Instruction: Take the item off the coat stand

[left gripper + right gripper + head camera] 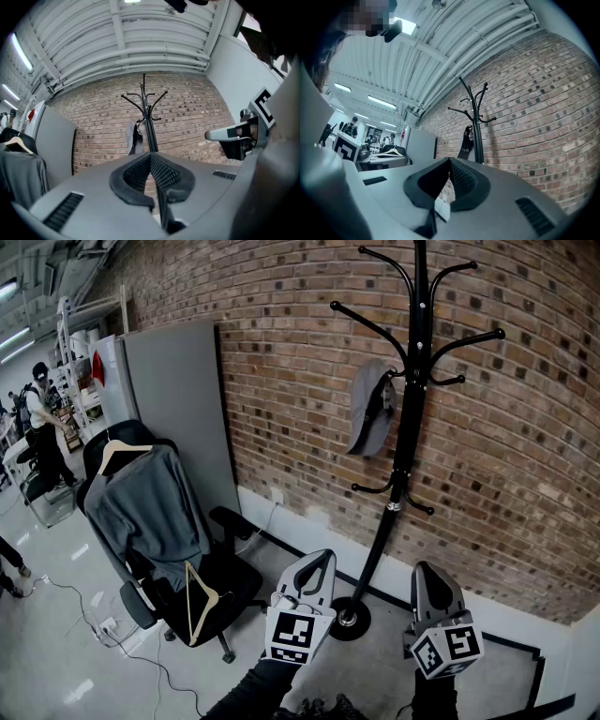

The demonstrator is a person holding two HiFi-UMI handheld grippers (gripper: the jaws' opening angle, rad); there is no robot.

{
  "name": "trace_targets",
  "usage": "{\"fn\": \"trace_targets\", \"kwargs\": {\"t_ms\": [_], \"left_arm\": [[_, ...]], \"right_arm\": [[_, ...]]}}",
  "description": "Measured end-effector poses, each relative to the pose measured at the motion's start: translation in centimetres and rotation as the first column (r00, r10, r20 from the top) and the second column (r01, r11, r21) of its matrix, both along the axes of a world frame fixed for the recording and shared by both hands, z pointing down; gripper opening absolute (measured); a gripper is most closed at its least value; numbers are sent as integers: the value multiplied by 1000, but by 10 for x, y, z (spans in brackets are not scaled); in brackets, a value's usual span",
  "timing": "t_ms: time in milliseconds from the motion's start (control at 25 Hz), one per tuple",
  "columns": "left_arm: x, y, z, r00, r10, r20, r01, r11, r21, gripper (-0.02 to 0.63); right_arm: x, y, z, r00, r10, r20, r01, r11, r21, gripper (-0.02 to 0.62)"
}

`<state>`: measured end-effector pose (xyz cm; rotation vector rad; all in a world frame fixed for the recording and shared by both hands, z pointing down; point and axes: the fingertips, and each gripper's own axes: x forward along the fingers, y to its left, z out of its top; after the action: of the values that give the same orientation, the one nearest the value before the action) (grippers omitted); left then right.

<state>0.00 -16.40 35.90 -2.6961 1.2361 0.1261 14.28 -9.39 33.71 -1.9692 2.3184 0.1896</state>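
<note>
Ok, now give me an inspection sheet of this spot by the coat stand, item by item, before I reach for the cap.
Surface: pale, glossy floor.
Job's things: black coat stand, upright; grey cap hanging on one of its hooks, untouched.
Clutter: office chair with a grey jacket over its back and a wooden hanger against its seat.
Tools: left tool and right tool both shut, empty, short of the stand.
Cables: thin cable trailing across the floor beside the chair.
Surroundings: brick wall, grey panel, a person far off at the left.
</note>
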Motion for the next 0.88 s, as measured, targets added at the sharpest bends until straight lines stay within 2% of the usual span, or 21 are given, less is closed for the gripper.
{"fn": "trace_targets", "kwargs": {"t_ms": [240, 440, 880], "left_arm": [[-2, -8, 6, 1000, 17, 0, -17, 1000, -15, 7], [3, -20, 14, 1000, -3, -7, 3, 1000, -29, 6], [42, -46, 11, 998, -65, 3, 65, 998, -15, 7]], "right_arm": [[-3, -10, -1, 1000, 15, 12, -15, 1000, 0, 9], [4, -21, 3, 1000, 3, 10, -3, 1000, -7, 9], [46, -61, 0, 998, -57, 15, 57, 998, 8, 9]]}}
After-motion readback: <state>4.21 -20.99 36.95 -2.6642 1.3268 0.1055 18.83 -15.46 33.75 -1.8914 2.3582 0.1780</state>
